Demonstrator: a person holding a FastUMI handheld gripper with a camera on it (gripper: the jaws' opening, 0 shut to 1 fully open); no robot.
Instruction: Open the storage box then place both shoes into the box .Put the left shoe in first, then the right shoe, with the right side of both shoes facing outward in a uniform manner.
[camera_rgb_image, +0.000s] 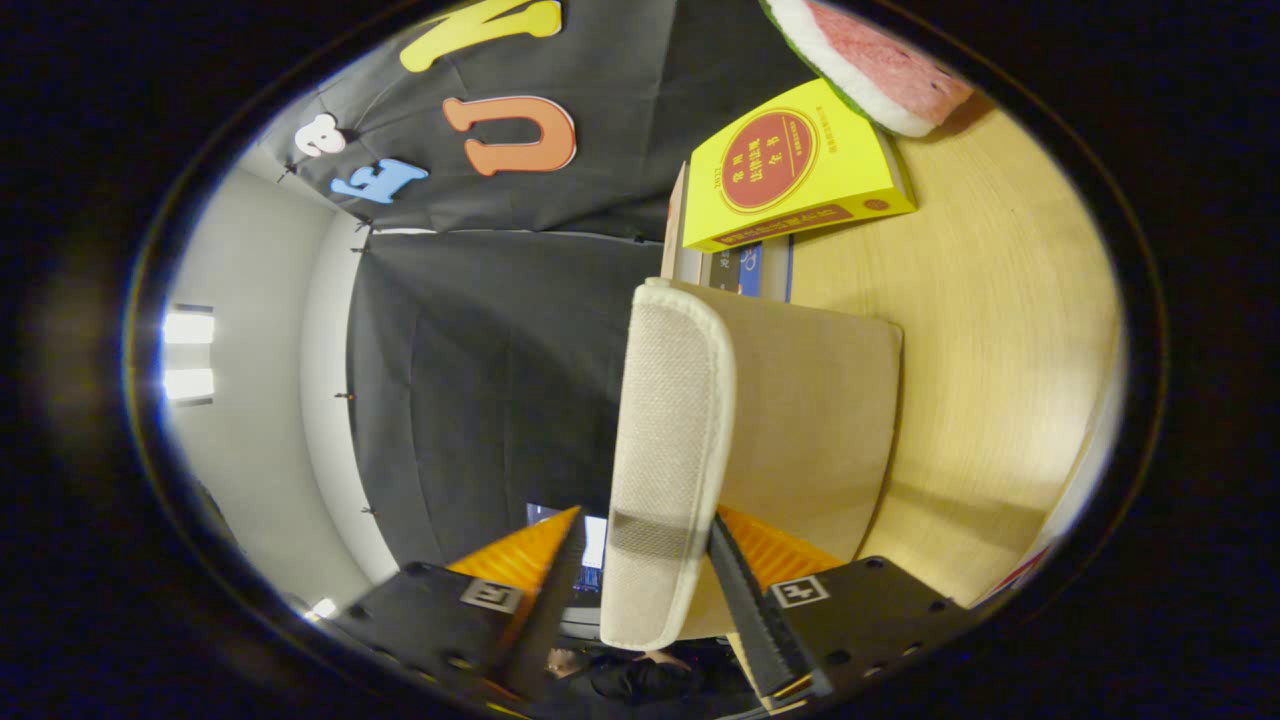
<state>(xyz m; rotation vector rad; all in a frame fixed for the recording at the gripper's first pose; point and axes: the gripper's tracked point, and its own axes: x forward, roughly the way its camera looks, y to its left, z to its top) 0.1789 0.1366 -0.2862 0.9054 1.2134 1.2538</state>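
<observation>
Gripper (640, 560) closed on the beige fabric lid (668, 440) of the storage box (810, 420), both fingers pressing its padded edge. Likely the opening step, lid swung up; next, probably folding it fully back and letting go. Box interior hidden, contents unclear. Beyond, yellow book (800, 175) on wooden table (1000, 330).

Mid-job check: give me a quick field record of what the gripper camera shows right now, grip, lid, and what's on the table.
gripper: fingers closed on the lid's edge, one on each side
lid: beige fabric lid of the storage box, between the fingers
view: rolled sideways
table: wooden top
beyond box: yellow box on a stack of books
far corner: watermelon-slice cushion
</observation>
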